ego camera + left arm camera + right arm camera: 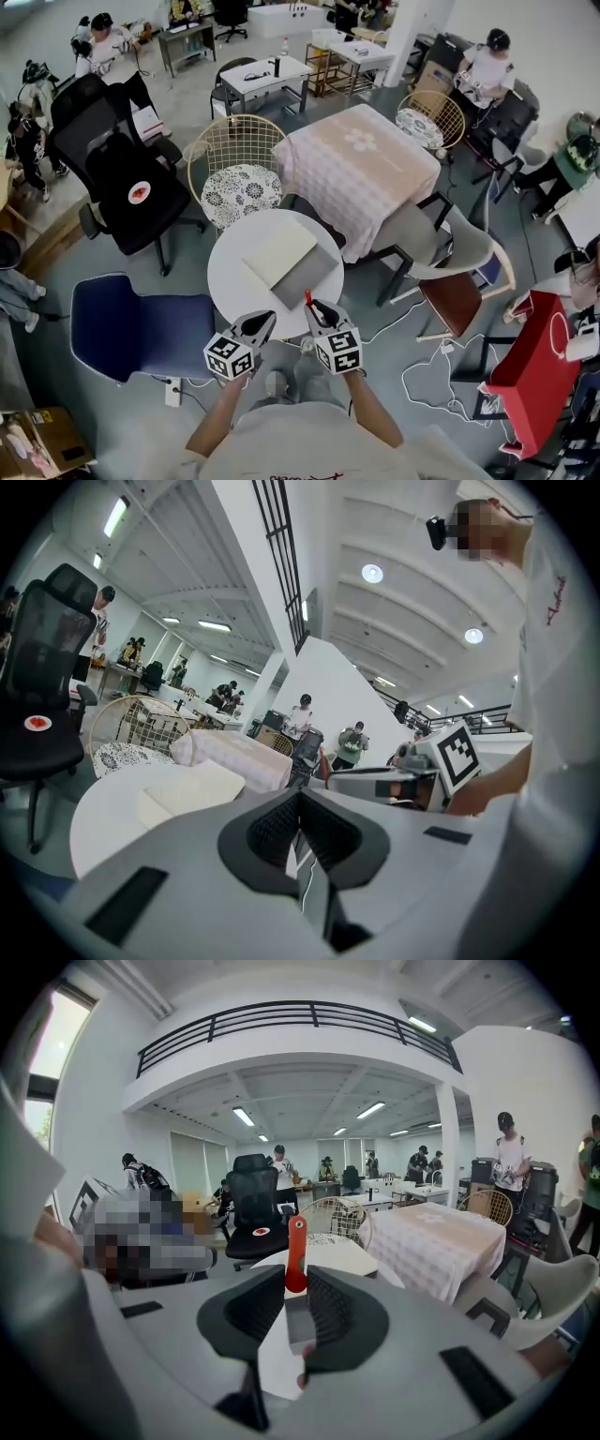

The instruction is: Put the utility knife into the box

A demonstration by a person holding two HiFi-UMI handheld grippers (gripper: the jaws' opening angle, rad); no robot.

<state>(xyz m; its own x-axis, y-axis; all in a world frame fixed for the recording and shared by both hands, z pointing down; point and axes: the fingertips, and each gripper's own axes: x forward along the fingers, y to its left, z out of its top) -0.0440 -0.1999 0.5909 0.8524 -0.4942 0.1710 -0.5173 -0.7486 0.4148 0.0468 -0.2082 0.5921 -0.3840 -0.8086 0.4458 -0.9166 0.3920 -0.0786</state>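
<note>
The right gripper (315, 308) is in the lower middle of the head view, at the near edge of the round white desk (234, 274). Its two fingers (253, 1312) are clenched on the utility knife (296, 1241). In the right gripper view the knife stands straight up in the middle of the frame, right between the two dark fingers. Its red end sticks out past the fingertips. A grey part of it sits lower down, squeezed between the ribbed sides of the fingers.

In the head view the red tip of the knife (307, 299) pokes out in front of the right gripper. It is over the near part of the desk, just beside the grey half of the box (304, 278). The knife is not in the box.

The box lies open in the middle of the desk. It has a cream half toward the upper left and a grey half toward the lower right.

The left gripper (261, 322) is just to the left of the right one, also at the near edge of the desk. In the left gripper view (300, 799) its fingers (272, 832) are pressed together with nothing between them. The cream half of the box (187, 787) shows at the left of that view.
</note>
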